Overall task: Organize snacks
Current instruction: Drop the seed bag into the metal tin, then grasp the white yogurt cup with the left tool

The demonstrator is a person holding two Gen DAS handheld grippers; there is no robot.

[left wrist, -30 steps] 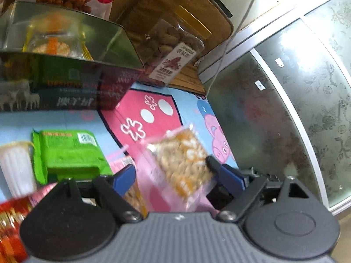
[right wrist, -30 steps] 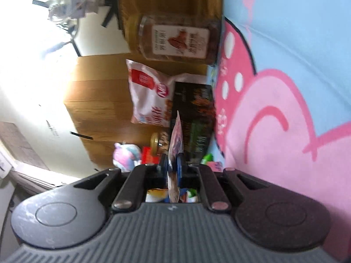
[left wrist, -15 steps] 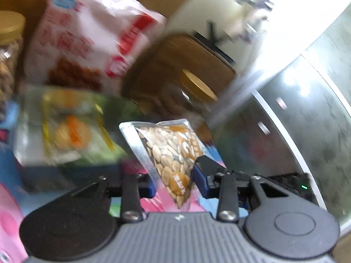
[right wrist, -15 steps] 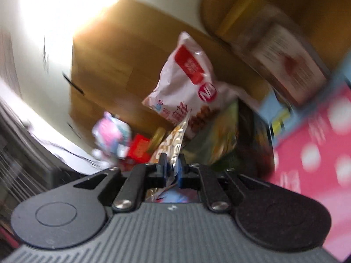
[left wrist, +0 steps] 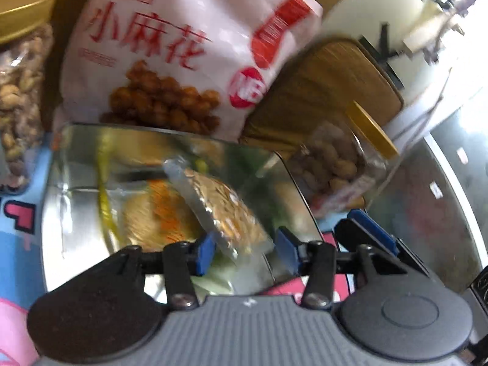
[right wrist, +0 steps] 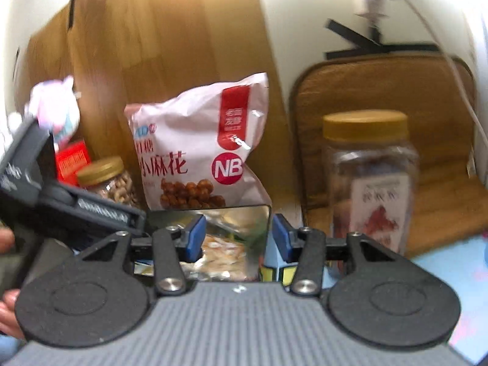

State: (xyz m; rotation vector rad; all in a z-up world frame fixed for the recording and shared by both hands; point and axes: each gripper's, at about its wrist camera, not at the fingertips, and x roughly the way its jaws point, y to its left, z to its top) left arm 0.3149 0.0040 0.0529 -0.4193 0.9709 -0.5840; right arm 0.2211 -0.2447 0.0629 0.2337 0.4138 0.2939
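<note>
A shiny metal tin [left wrist: 70,183] holds several snack packets. My left gripper [left wrist: 244,251] is open over it, and a clear packet of seeds [left wrist: 225,210] lies tilted between its blue pads, touching the left pad [left wrist: 204,253]. My right gripper [right wrist: 236,241] is open and empty just above the tin's near side [right wrist: 259,219], with small packets [right wrist: 222,251] below it. The right gripper's blue fingertip [left wrist: 372,228] shows in the left wrist view.
A white bag of fried dough balls [right wrist: 195,149] stands behind the tin. A gold-lidded nut jar [right wrist: 369,183] is to its right, another jar [left wrist: 21,85] to its left. A woven mat [right wrist: 396,106] leans on the wall. A cartoon-print cloth [left wrist: 18,213] covers the table.
The left gripper carried the seed packet up over the tin and opened. The right gripper swung upright over the tin and opened; its foil packet has left the jaws.
</note>
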